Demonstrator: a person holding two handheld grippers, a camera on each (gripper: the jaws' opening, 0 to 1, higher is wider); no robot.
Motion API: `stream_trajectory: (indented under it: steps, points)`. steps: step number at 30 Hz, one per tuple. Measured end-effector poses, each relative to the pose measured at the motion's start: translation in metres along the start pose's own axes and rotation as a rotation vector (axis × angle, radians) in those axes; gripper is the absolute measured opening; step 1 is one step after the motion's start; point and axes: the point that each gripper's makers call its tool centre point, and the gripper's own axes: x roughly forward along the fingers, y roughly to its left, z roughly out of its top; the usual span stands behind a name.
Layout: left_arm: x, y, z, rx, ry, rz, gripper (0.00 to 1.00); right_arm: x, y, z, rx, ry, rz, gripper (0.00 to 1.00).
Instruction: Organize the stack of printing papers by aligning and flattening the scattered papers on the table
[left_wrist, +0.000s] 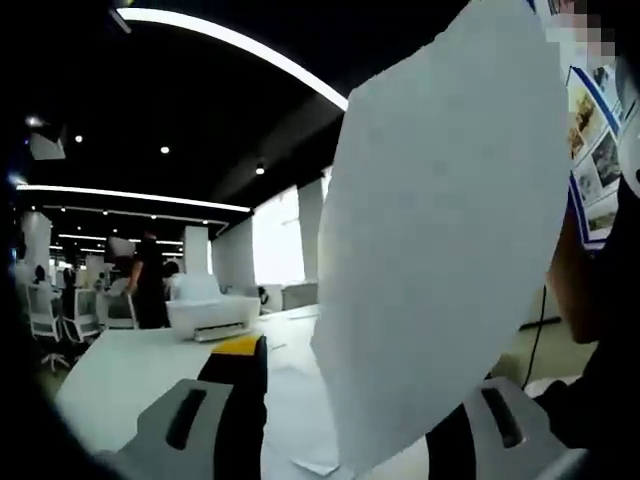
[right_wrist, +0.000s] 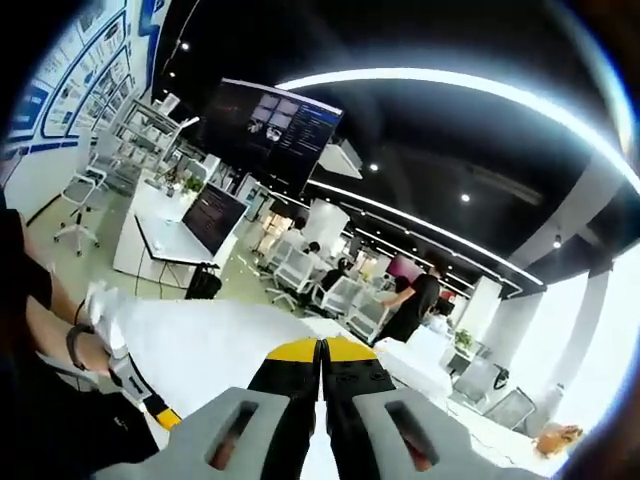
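Note:
A large white paper sheet (left_wrist: 450, 230) stands upright in the left gripper view, curving from the white table (left_wrist: 130, 370) to the top of the picture. My left gripper (left_wrist: 345, 400) is open, and the sheet's lower end rises between its wide-apart jaws, covering most of the right one. What holds the sheet up is hidden. A small paper corner (left_wrist: 318, 465) lies on the table below it. In the right gripper view my right gripper (right_wrist: 321, 350) is shut, yellow tips together above the table (right_wrist: 220, 340). The left gripper (right_wrist: 140, 392) shows there at the lower left, held by a gloved hand (right_wrist: 105, 310).
A white printer (left_wrist: 213, 312) sits on the far part of the table. A person in black (left_wrist: 150, 280) stands behind it among office chairs (left_wrist: 45, 320). Posters (left_wrist: 595, 150) cover the wall at right. A big dark screen (right_wrist: 270, 125) and a monitor desk (right_wrist: 205, 220) lie ahead.

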Motion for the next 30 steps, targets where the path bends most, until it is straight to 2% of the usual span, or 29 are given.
stream_trajectory:
  steps: [4, 9, 16, 22, 28, 30]
  points:
    - [0.001, 0.002, 0.006, -0.008, -0.036, 0.002, 0.59, 0.000, 0.011, 0.002, 0.061, -0.020, 0.072, 0.00]
    - [0.000, 0.003, 0.009, -0.015, -0.053, -0.004, 0.49, -0.001, 0.013, 0.003, 0.087, -0.033, 0.091, 0.00]
    - [-0.008, 0.013, 0.015, -0.018, -0.096, 0.024, 0.32, -0.004, 0.021, 0.008, 0.124, -0.057, 0.138, 0.00]
    - [-0.012, 0.013, 0.024, -0.021, -0.129, 0.034, 0.22, -0.008, 0.026, 0.009, 0.125, -0.060, 0.150, 0.00]
    - [-0.017, 0.013, 0.031, -0.023, -0.151, 0.042, 0.06, -0.012, 0.029, 0.010, 0.133, -0.068, 0.164, 0.00]
    - [-0.018, 0.013, 0.034, -0.024, -0.160, 0.049, 0.06, -0.013, 0.029, 0.010, 0.131, -0.069, 0.163, 0.00]
